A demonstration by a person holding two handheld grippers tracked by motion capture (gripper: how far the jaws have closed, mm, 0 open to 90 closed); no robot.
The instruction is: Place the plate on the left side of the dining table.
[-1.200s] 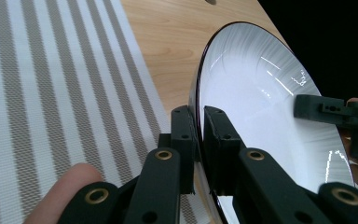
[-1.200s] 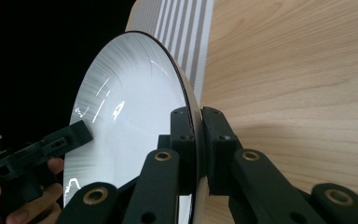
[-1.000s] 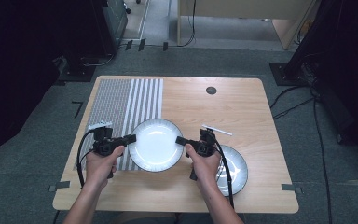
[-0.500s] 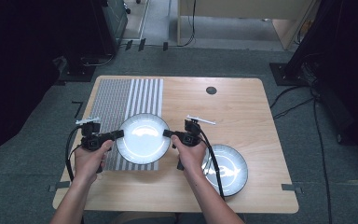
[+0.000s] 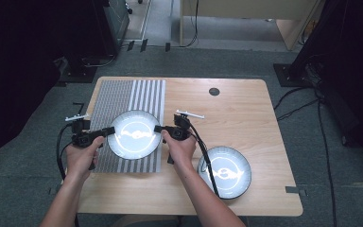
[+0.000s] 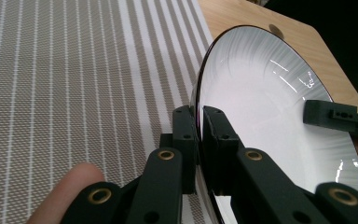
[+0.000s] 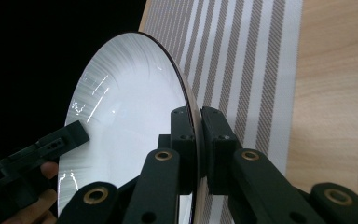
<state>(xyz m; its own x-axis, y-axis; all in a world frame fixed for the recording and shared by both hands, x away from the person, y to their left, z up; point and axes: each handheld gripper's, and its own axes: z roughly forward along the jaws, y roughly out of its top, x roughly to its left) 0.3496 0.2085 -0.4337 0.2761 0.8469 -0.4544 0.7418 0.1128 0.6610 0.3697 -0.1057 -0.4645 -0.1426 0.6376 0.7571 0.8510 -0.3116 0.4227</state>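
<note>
From above, a white plate point(image 5: 133, 134) sits over the striped mat point(image 5: 125, 124) at the left of the wooden table point(image 5: 246, 118), with the left gripper point(image 5: 108, 131) on its left rim and the right gripper point(image 5: 158, 129) on its right rim, while a second plate point(image 5: 224, 171) lies apart on the bare wood near the front right. In the left gripper view the two black jaws are nearly closed, pinching the thin rim of the plate point(image 6: 279, 107), with the mat point(image 6: 74, 93) behind and the other gripper point(image 6: 340, 121) at the far rim. In the right gripper view the jaws likewise clamp the edge of the plate point(image 7: 126, 121), the mat point(image 7: 242, 70) and table point(image 7: 340, 93) lie beyond, and the left gripper point(image 7: 37, 154) holds the opposite rim.
</note>
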